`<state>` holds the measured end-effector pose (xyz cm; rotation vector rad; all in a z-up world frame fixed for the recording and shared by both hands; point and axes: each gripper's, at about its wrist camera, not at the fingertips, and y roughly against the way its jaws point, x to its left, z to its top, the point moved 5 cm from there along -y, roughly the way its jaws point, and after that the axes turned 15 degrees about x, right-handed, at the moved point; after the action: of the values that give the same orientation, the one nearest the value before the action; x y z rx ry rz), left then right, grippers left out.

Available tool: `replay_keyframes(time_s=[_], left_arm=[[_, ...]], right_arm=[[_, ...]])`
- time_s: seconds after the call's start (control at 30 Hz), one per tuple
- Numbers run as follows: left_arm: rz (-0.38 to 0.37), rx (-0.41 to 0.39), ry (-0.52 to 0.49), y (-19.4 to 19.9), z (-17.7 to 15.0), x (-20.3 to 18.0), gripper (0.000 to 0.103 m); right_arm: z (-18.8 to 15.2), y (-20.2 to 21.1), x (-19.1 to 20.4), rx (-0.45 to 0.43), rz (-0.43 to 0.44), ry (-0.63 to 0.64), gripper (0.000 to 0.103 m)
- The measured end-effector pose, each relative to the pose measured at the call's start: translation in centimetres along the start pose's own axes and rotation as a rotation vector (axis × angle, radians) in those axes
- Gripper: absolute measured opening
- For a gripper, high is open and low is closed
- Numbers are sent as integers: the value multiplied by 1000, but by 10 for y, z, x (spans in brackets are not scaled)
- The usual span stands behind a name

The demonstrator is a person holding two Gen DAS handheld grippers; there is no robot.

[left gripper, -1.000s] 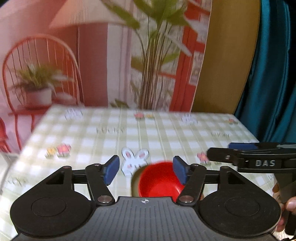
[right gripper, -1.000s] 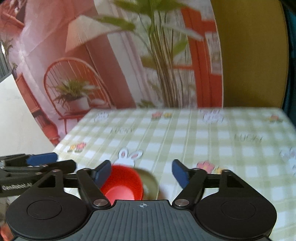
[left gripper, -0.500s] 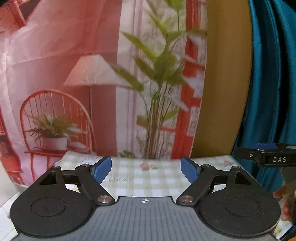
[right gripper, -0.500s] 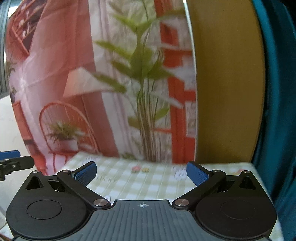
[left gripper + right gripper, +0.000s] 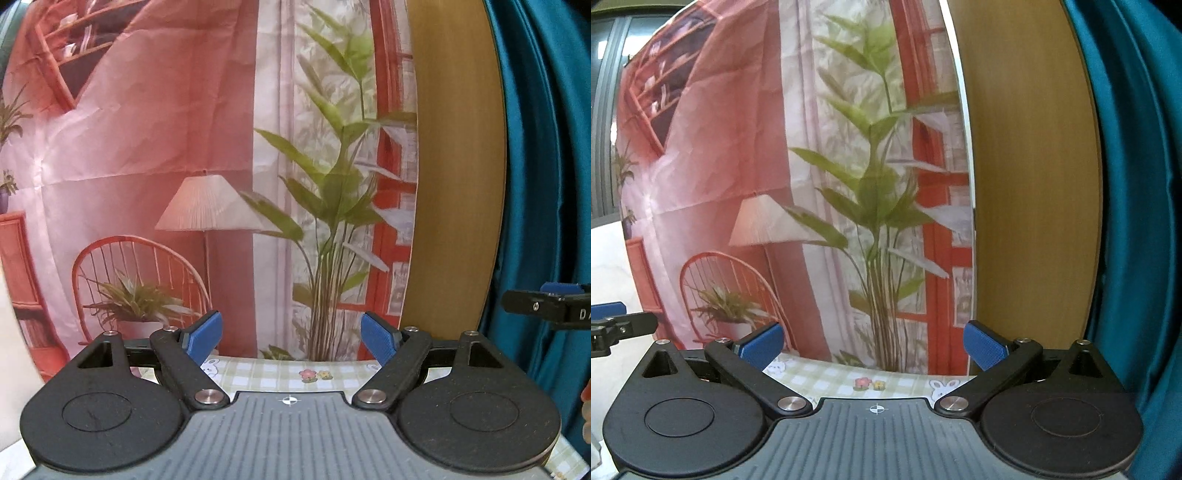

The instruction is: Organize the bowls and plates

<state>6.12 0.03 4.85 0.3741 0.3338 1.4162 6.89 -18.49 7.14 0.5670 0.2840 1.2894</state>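
Note:
No plate or bowl shows in either view now. My left gripper (image 5: 291, 336) is open and empty, raised and pointing at the backdrop above the table's far edge. My right gripper (image 5: 873, 345) is open and empty too, raised the same way. The right gripper's finger also shows at the right edge of the left wrist view (image 5: 546, 304). The left gripper's finger shows at the left edge of the right wrist view (image 5: 620, 325). Only a strip of the green checked tablecloth (image 5: 280, 373) shows between the fingers.
A printed backdrop with a chair, lamp and plant (image 5: 207, 206) hangs behind the table. A wooden panel (image 5: 450, 184) and a teal curtain (image 5: 546, 147) stand to the right. The tablecloth strip also shows in the right wrist view (image 5: 868, 380).
Both grippers have tilted up and away from the table. The red bowl and the dish under it have dropped out of view. Both jaws have opened wider.

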Motion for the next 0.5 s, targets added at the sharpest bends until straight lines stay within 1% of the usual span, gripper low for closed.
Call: replay_keyframes(time_s=[0.13,0.27,0.5], left_arm=[[31,-7,7,7,3,-1,84],[37,-23,4,13,4,-4,84],[55,-22,-12,16,3,-8,85]], right_arm=[[1,9,5,-14,-2,8,103],[1,16,8,-24,1,10,103],[1,21,14,-25,8,17,103]])
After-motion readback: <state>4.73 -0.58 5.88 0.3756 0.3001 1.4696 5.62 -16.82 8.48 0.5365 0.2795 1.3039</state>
